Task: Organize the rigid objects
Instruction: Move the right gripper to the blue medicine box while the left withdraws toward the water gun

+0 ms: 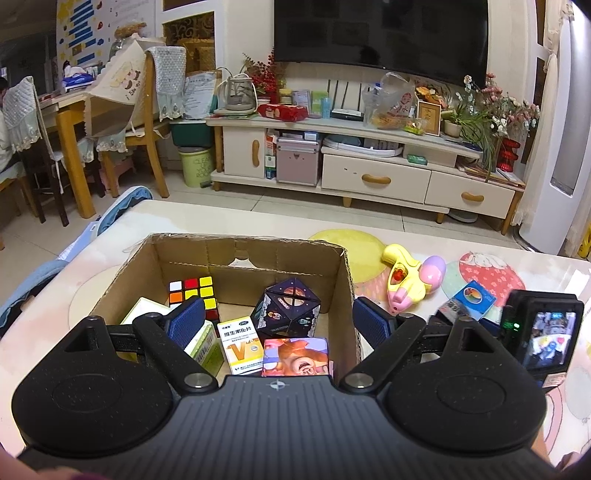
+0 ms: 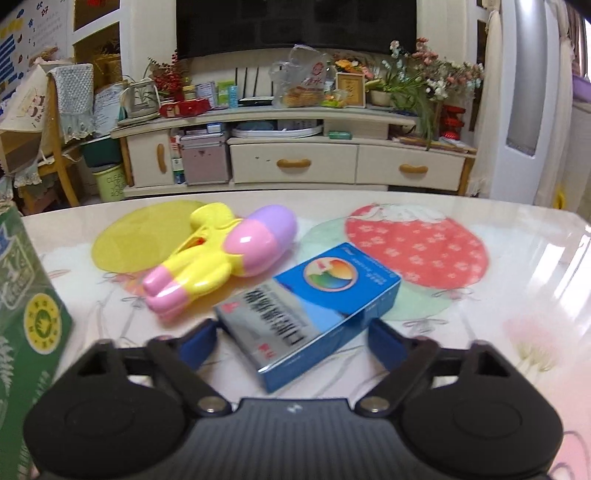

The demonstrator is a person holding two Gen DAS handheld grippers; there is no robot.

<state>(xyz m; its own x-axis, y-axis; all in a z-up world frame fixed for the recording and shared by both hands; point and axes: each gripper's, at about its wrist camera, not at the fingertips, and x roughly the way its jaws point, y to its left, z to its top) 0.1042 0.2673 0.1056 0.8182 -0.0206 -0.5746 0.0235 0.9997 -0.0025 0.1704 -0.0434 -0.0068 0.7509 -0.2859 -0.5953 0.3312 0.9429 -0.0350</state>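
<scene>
Two tools are sitting spread, neither pinching anything. Left tool (image 1: 277, 321) is hovering over the cardboard box (image 1: 345, 273), which is holding a puzzle cube (image 1: 194, 291). Right tool (image 2: 291, 341) is flanking the blue carton (image 2: 314, 302), lying on the worktop (image 2: 517, 266) near the toy gun (image 2: 221, 251).

Pretty clearly someone's living room at home: a big dark TV (image 1: 380, 33) hangs on the wall, and right under it sits a cream TV cabinet (image 1: 373, 173) with wooden handles, loaded with snacks, a plastic bag and potted flowers. Off to the left of the TV there's a wooden dining table (image 1: 70, 110) with cloth-covered chairs and a green trash bin (image 1: 195, 166).
</scene>
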